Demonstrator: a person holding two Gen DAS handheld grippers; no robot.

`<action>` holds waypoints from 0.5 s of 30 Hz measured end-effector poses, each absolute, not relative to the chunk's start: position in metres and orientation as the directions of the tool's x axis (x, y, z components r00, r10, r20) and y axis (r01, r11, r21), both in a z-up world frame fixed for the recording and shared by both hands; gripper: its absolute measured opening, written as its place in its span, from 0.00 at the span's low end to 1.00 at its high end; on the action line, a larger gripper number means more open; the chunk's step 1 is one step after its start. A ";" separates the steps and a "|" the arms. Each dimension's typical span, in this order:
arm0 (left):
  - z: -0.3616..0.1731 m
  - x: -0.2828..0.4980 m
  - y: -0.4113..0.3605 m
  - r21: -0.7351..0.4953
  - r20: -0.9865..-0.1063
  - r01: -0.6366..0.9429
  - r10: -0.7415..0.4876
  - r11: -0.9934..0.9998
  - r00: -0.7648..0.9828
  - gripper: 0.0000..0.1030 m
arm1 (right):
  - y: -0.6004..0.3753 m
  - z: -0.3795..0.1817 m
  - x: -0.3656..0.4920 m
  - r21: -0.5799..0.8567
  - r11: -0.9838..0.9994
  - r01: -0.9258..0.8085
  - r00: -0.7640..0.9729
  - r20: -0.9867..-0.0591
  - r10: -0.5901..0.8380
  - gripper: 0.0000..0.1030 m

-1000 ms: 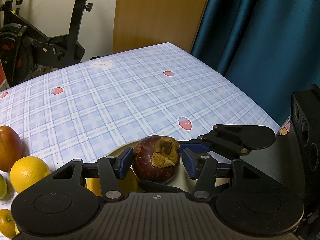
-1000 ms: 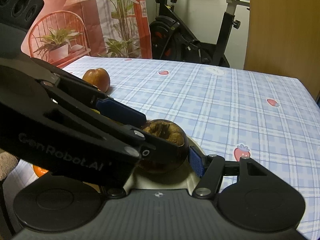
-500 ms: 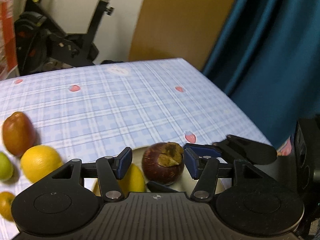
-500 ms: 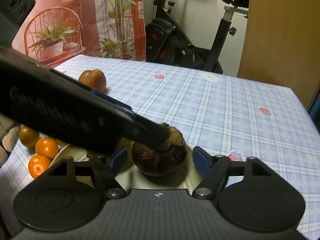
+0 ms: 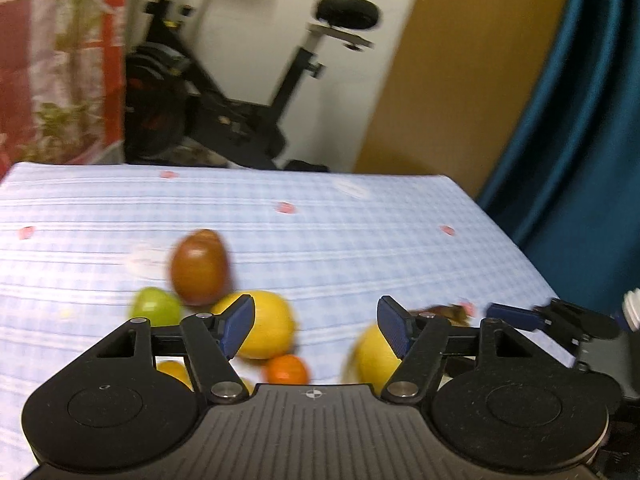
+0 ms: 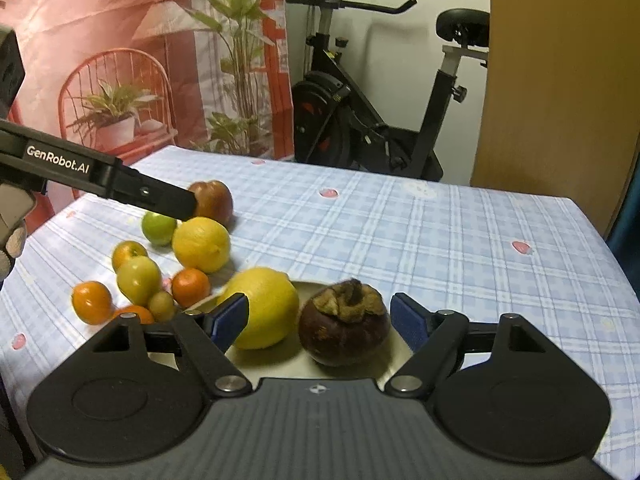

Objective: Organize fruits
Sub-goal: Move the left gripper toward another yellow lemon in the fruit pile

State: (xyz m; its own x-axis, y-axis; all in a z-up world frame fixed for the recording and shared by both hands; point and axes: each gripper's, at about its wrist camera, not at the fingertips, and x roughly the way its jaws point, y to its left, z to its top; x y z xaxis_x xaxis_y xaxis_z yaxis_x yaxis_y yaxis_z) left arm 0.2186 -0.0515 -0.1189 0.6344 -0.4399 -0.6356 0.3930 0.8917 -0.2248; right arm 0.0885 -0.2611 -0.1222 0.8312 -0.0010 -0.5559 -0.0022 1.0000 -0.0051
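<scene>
Mangosteen (image 6: 344, 328), round, is sat upright in the plate (image 6: 304, 364), its dry brown cap turned up. A yellow lemon (image 6: 266, 308) is laid beside it, maybe touching. Both are framed by the right gripper (image 6: 320, 320), jaws just spread, nothing pinched. The left gripper (image 5: 316, 324), jaws just widened, is held empty.

Dark mangosteen (image 6: 345, 328) upright beside yellow lemon (image 6: 265, 307) on beige plate (image 6: 298, 364)
</scene>
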 end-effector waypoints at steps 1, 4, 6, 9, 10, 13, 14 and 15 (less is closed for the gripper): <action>-0.117 0.221 -0.045 -0.221 -0.635 0.373 -0.423 0.901 0.646 0.68 | -0.259 -0.121 0.089 -0.005 1.000 -0.006 0.833 -0.554 0.002 0.78; -0.111 0.227 -0.027 -0.220 -0.634 0.309 -0.377 0.925 0.676 0.68 | -0.252 -0.119 0.091 -0.004 1.000 -0.026 0.835 -0.550 0.019 0.78; -0.108 0.231 -0.014 -0.230 -0.627 0.270 -0.355 0.935 0.694 0.68 | -0.247 -0.118 0.093 -0.005 0.999 -0.042 0.834 -0.551 0.033 0.78; -0.103 0.236 -0.001 -0.237 -0.621 0.232 -0.331 0.943 0.711 0.68 | -0.241 -0.117 0.098 -0.007 0.998 -0.069 0.831 -0.554 0.054 0.78; -0.102 0.237 0.002 -0.235 -0.620 0.222 -0.322 0.946 0.716 0.68 | -0.239 -0.117 0.100 -0.007 0.997 -0.078 0.831 -0.554 0.061 0.78; -0.103 0.241 0.006 -0.243 -0.627 0.190 -0.303 0.951 0.718 0.68 | -0.234 -0.115 0.109 -0.007 0.994 -0.108 0.827 -0.556 0.086 0.78; -0.106 0.241 0.005 -0.249 -0.634 0.184 -0.304 0.951 0.711 0.68 | -0.233 -0.115 0.112 -0.006 0.993 -0.116 0.824 -0.559 0.093 0.78; -0.106 0.243 0.006 -0.257 -0.637 0.181 -0.307 0.949 0.707 0.68 | -0.232 -0.115 0.114 -0.005 0.992 -0.123 0.822 -0.561 0.099 0.78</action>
State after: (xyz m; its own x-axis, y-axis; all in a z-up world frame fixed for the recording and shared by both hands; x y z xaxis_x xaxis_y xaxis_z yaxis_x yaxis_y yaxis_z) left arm 0.2428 0.0057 -0.1061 0.7067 -0.3073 -0.6373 0.1811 0.9493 -0.2569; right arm 0.1145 -0.2316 -0.1154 0.8217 0.0992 -0.5612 -0.1231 0.9924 -0.0048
